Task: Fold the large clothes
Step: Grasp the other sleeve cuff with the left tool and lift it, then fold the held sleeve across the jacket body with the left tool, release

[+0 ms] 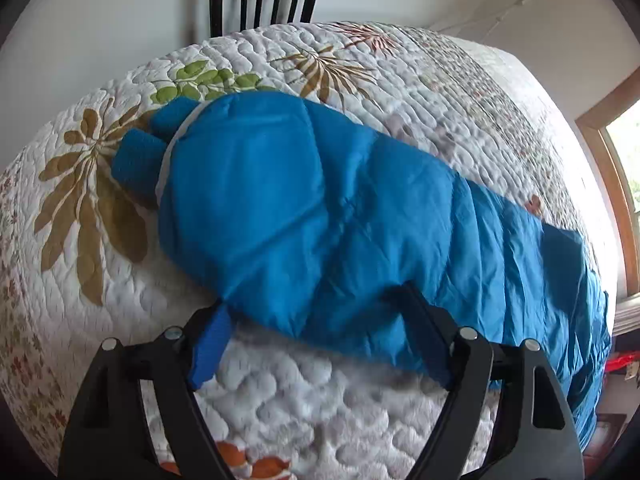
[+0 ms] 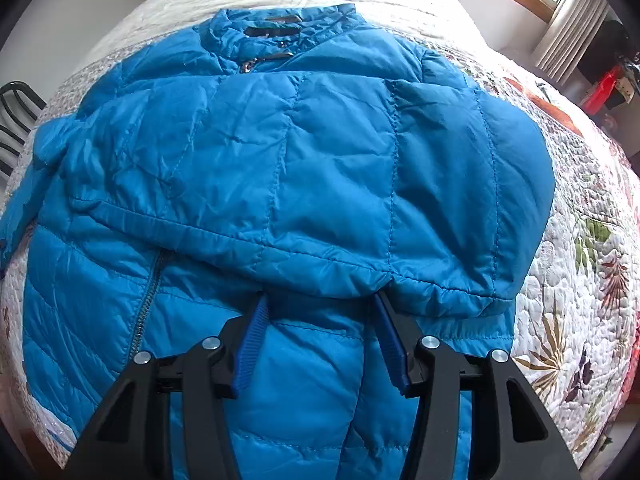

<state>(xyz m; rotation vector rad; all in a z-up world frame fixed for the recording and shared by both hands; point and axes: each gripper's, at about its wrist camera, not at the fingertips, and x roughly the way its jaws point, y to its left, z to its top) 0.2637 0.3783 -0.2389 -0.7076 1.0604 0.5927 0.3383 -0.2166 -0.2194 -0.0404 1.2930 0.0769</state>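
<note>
Blue quilted puffer jacket lies part-folded on floral quilted bedspread. Left gripper and right gripper: jaws apart, at hem edges. Advise gripping both layers evenly.

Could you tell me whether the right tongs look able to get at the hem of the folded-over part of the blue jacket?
Probably yes. The right tongs stand open with their tips right at the folded hem of the blue jacket, and nothing lies between them.

Quilted floral bed under a blue puffer jacket
</note>
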